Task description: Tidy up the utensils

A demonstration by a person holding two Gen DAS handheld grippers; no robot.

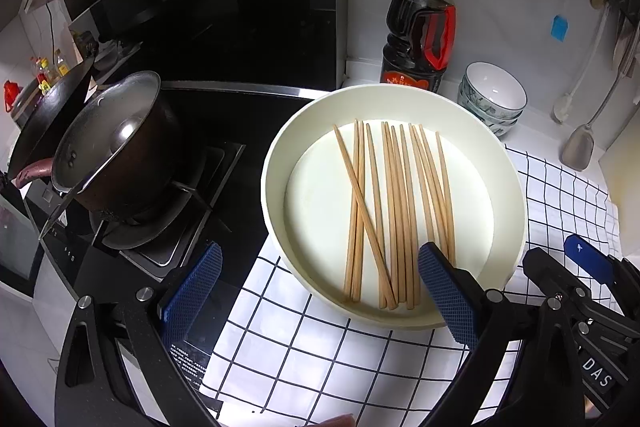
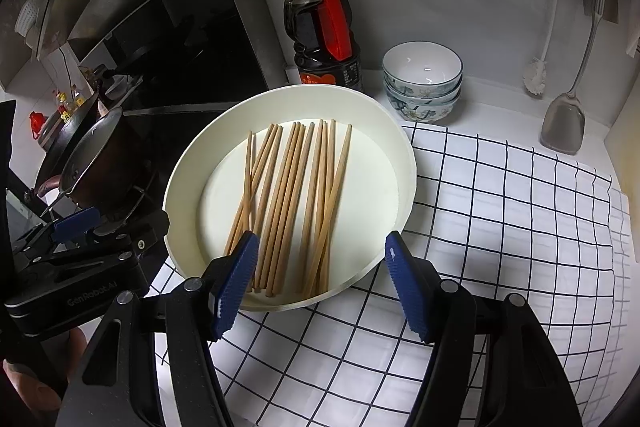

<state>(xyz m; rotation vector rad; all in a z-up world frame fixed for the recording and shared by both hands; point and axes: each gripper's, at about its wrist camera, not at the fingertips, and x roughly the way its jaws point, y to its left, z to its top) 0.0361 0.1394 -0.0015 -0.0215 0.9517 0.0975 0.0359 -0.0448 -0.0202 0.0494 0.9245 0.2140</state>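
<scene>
Both grippers, left (image 1: 320, 291) and right (image 2: 320, 283), jaws apart, empty; chopsticks (image 2: 296, 203) inside bowl (image 2: 404, 151), lengthwise ahead, right nearer.

Wooden chopsticks (image 1: 394, 211) loose in white tray (image 1: 276, 163)

I see matt wooden chopsticks (image 1: 394, 211) in a smooth, matt cream basin (image 1: 276, 163), checked cloth (image 2: 500, 211) beneath, and a glossy metal pot (image 1: 116, 147).
</scene>
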